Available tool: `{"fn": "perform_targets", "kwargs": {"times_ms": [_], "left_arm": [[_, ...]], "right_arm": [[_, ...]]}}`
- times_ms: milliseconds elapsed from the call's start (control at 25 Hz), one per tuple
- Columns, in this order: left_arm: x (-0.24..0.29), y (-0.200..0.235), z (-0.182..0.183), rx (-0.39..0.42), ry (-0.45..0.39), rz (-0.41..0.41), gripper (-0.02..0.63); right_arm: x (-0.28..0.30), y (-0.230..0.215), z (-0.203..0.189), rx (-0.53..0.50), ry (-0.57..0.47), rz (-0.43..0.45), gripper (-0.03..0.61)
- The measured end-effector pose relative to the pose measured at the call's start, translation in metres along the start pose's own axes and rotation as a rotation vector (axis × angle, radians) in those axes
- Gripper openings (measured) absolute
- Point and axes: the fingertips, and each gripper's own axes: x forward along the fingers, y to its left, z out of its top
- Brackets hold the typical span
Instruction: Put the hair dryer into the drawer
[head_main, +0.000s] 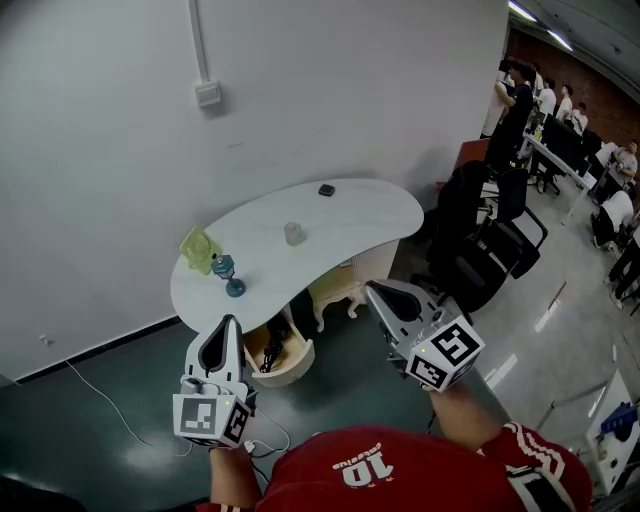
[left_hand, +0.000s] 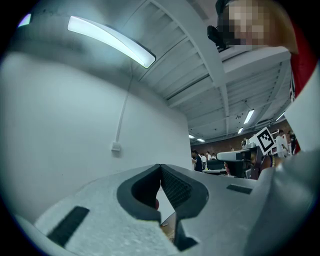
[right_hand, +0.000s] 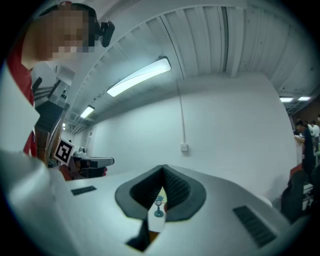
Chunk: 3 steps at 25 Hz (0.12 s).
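White left tongs (head_main: 229, 322), right tongs (head_main: 371, 289): seemingly closed.

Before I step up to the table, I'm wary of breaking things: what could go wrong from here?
The blue goblet stands near the table edge just above the open drawer; a reach there could topple it. The white cable trails across the floor and might snag. The left gripper and right gripper are shut; open them first.

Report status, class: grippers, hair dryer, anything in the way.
Left gripper shut, empty. Right gripper shut, empty. Hair dryer not clearly seen; dark item in open drawer under table. Approach looks unobstructed.
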Motion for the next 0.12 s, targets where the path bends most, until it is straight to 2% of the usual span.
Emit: {"fn": "perform_targets", "kwargs": {"times_ms": [120], "left_arm": [[0.0025,-0.0017,-0.0009,-0.002,-0.001,-0.002,0.000]], "right_arm": [[-0.0020,-0.0032,-0.0004,0.001,0.001,-0.007,0.003]]}}
